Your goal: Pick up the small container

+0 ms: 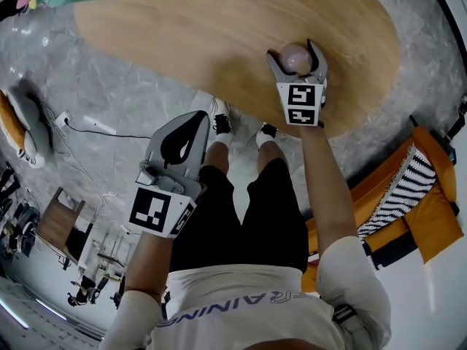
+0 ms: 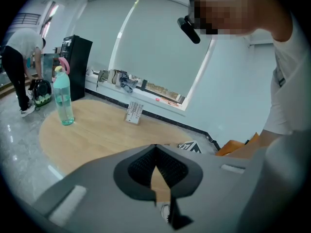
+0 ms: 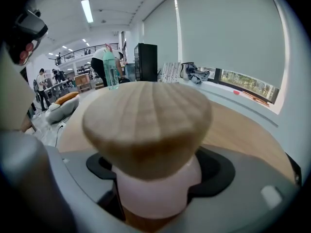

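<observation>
Wood counter has the small pink container near its edge, with the right claw closing around it but not tight yet, so next comes a squeeze and lift, while the left claw hangs shut and empty.

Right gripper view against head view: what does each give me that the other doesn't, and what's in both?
Only the right gripper view: the small container's pink body under its wooden lid, and the black cabinet. Only the head view: the left gripper, shut, off the table's edge, and the orange chair. Both: the container between the right gripper's closing jaws.
</observation>
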`<state>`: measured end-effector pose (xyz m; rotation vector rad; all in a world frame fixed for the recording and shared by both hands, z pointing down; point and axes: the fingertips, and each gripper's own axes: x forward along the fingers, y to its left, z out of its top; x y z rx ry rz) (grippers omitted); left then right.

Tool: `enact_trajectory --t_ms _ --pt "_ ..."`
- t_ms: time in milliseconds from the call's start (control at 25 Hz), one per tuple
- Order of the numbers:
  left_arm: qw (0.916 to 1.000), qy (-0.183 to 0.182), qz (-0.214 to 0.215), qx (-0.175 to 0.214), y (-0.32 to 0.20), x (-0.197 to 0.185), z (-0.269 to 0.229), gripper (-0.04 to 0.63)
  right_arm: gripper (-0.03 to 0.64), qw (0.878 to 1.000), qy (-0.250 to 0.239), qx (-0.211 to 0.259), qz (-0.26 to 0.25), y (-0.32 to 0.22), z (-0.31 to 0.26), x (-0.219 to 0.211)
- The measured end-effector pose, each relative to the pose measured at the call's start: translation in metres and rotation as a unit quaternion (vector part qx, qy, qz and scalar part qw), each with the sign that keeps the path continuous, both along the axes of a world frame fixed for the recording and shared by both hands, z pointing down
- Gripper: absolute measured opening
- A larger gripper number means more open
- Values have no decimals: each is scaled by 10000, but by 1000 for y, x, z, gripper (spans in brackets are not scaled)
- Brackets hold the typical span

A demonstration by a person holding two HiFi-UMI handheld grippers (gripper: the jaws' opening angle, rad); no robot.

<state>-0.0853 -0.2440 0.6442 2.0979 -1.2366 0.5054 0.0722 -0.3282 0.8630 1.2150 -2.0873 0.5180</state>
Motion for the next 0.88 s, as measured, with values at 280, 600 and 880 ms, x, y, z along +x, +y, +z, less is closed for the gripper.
enact_trajectory --t_ms 280,600,880 --pt "10000 27 -9 12 8 4 -1 0 429 9997 4 -261 -9 1 -1 -1" --pt "9998 66 -50 193 17 5 -21 0 430 9996 -281 28 23 8 -51 -4" --pt "9986 92 42 512 20 6 -54 0 430 9981 -487 383 46 19 -126 0"
